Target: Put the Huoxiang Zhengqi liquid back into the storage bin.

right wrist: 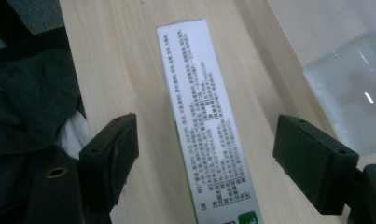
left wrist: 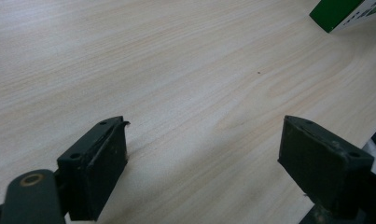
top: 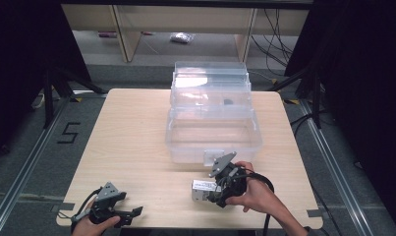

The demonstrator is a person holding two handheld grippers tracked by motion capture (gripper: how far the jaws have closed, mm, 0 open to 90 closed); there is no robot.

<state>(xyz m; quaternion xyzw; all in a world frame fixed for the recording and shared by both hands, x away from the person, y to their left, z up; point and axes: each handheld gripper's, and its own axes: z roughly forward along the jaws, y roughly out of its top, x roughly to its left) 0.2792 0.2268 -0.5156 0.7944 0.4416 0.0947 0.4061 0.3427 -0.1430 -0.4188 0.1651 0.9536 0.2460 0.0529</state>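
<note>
Seen from above: a pale wooden table (top: 136, 142), with a clear plastic storage box (top: 212, 132) standing open near the far middle, its lid tipped back and tiers stepped up behind. Just in front of the box, on the near right of the table, a small white carton (top: 201, 190) lying flat, printed side up, with a green patch at one end. Right gripper (top: 220, 189) held low over that carton, jaws spread wide and standing to either side of it without touching; in the right gripper view, the long printed face of the carton (right wrist: 206, 126) running up the middle between the two black jaws, bare wood showing on both sides, a corner of the clear box (right wrist: 349, 102) at the right edge. Left gripper (top: 129, 214) resting at the near left corner, well apart from the carton, jaws likewise wide open and holding nothing; in the left gripper view, bare wood grain between the jaws and a green corner of the carton (left wrist: 344, 11) far off at the top right. Likely step: lining up to grasp the carton, grasp not yet made. Next move probably calls for lowering the right gripper, closing the jaws squarely across the carton's narrow width, then lifting it clear of the box's front wall to place inside.
</note>
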